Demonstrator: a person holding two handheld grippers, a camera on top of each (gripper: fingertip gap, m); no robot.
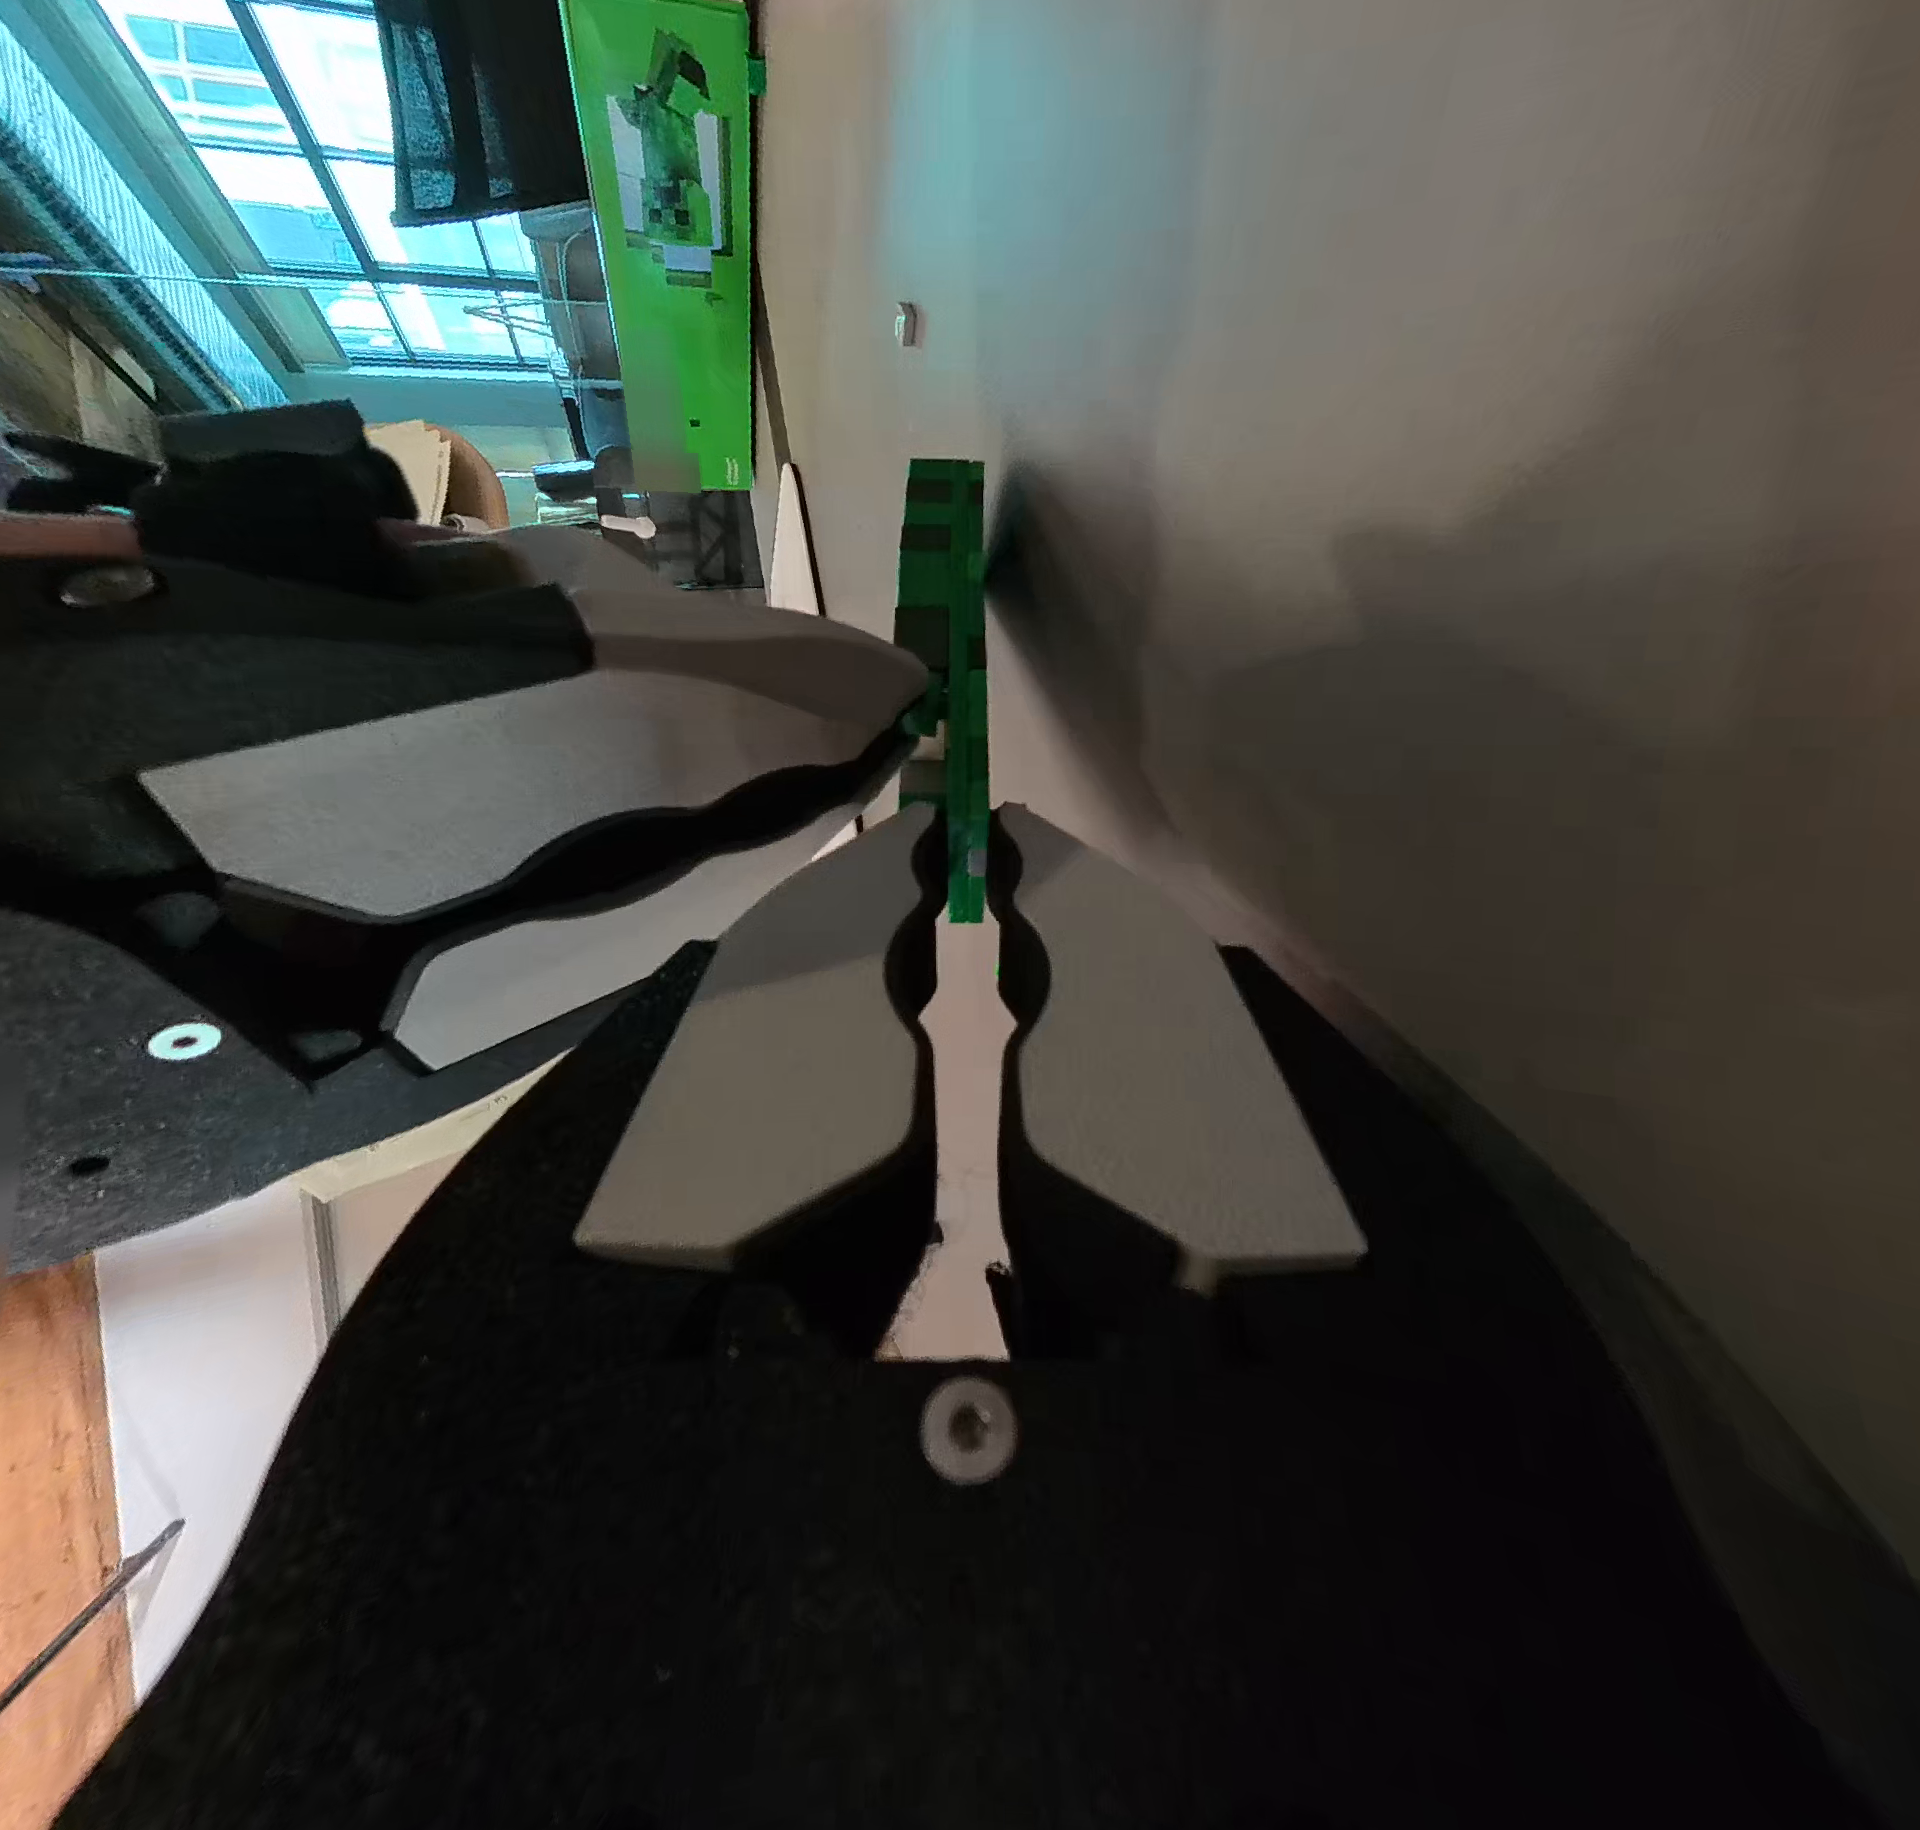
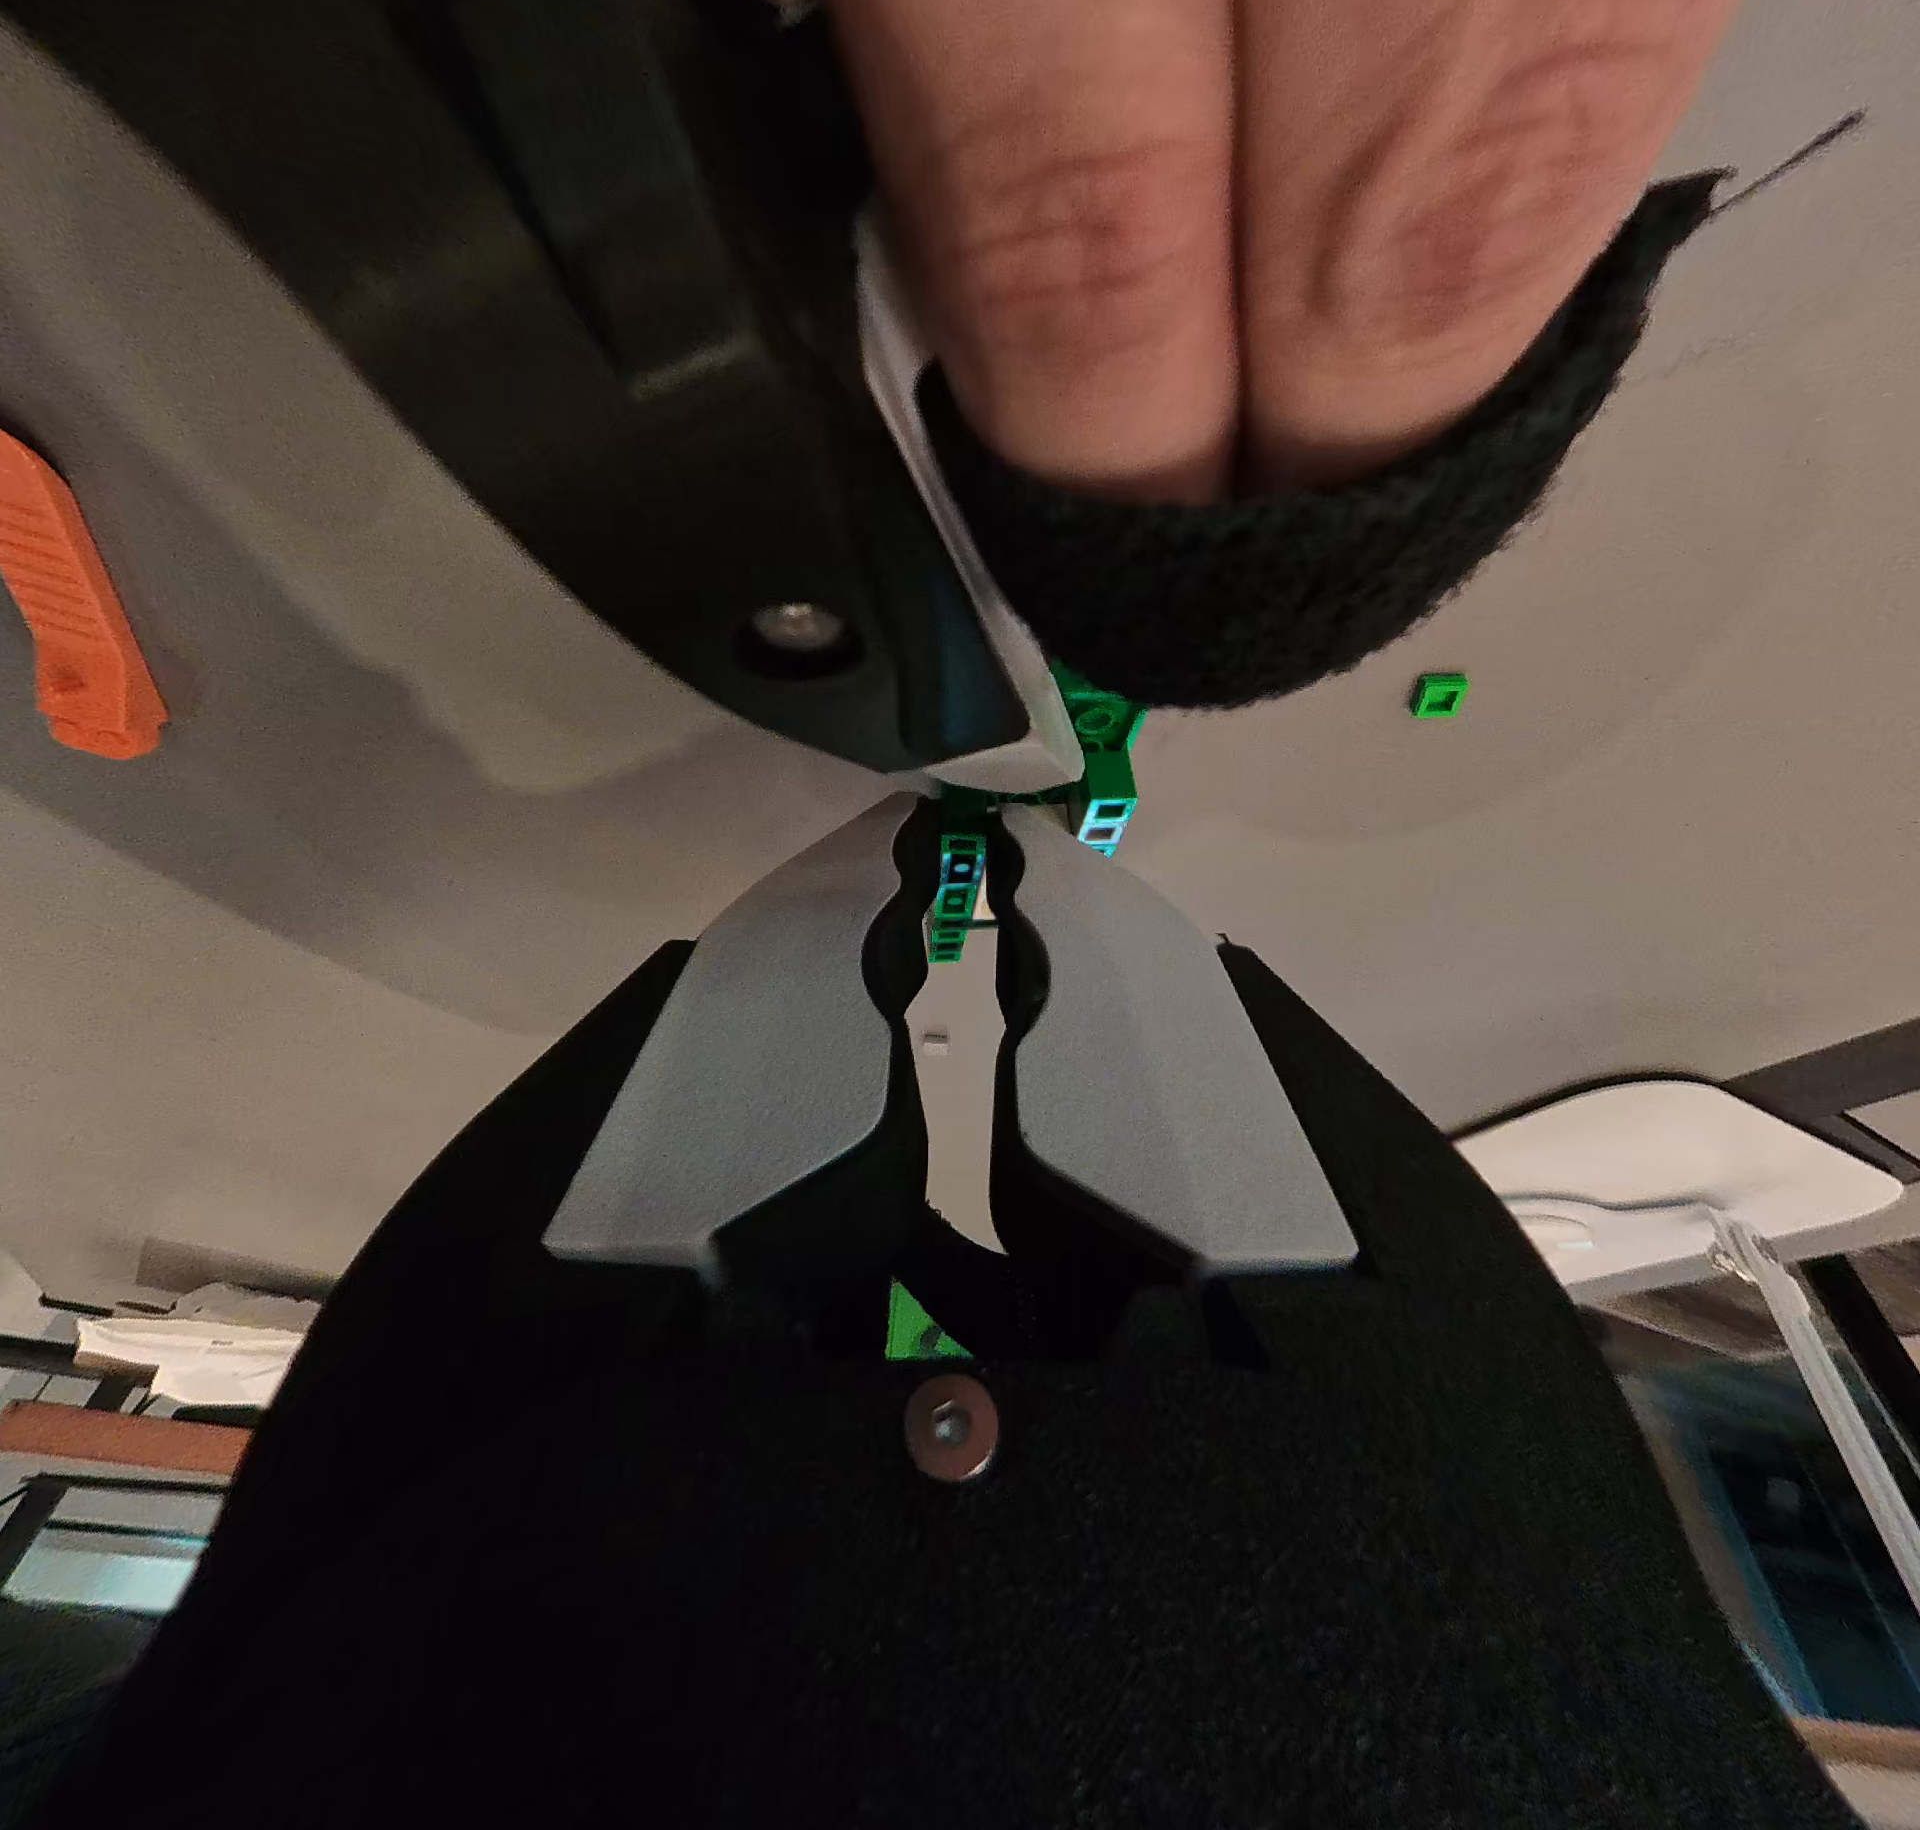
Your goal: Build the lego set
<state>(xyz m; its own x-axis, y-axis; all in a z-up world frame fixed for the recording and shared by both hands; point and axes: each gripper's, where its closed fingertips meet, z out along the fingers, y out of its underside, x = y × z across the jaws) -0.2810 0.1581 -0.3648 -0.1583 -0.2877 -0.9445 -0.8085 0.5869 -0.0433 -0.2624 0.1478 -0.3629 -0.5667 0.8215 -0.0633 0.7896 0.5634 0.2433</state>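
A flat green lego assembly (image 1: 956, 637) with dark patches shows edge-on in the left wrist view, standing off the white table (image 1: 1403, 430). My left gripper (image 1: 961, 824) is shut on its near end. My right gripper (image 1: 909, 718) comes in from the left and its tips touch the assembly's side. In the right wrist view my right gripper (image 2: 961, 835) is shut on a narrow green part (image 2: 956, 892) of the assembly (image 2: 1107, 741). The left gripper (image 2: 997, 757) and the hand (image 2: 1195, 222) holding it hide most of the assembly.
A green lego box (image 1: 675, 222) stands at the table's far edge. A small grey piece (image 1: 907, 326), a loose green brick (image 2: 1439, 694) and a small white piece (image 2: 935, 1042) lie on the table. An orange brick separator (image 2: 73, 617) lies at the left. A white tray (image 2: 1662, 1167) sits at the right. Less than 4 cm separates the two grippers' tips.
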